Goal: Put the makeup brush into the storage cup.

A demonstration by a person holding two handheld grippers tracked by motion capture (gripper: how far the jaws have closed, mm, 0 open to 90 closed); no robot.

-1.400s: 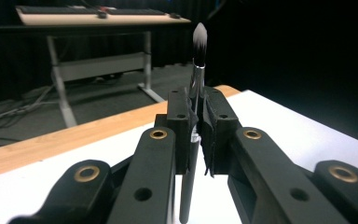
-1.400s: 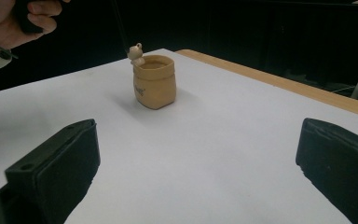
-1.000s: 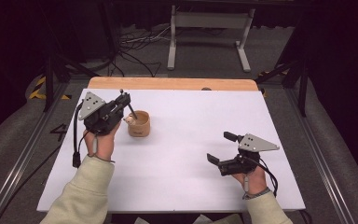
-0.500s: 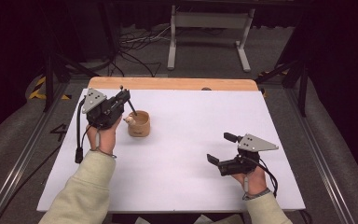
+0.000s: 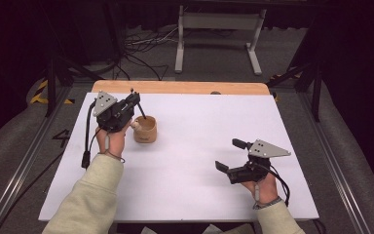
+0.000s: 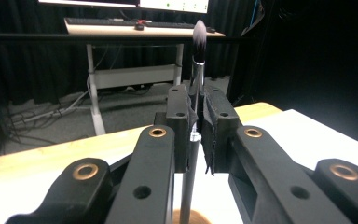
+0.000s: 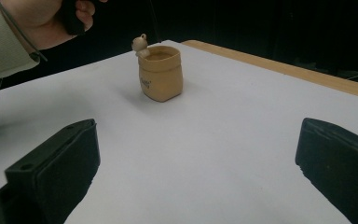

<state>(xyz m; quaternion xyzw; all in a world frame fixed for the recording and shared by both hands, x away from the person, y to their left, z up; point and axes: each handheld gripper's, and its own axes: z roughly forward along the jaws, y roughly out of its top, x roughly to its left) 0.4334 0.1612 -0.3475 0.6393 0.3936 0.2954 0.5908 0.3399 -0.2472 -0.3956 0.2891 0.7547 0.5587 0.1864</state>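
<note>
The left gripper (image 6: 193,116) has its jaws clamped on the thin handle of a makeup brush (image 6: 198,39), bristles above the jaws, handle end below them over the small tan pot (image 5: 145,129). The brush looks light, stiff and smooth-handled, so a mid-handle grip suits it. The right gripper (image 5: 231,161) rests on the bench (image 5: 199,122), jaws wide, holding nothing.

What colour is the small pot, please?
Tan, like a little sack; the pot shows best in the right gripper view.
</note>
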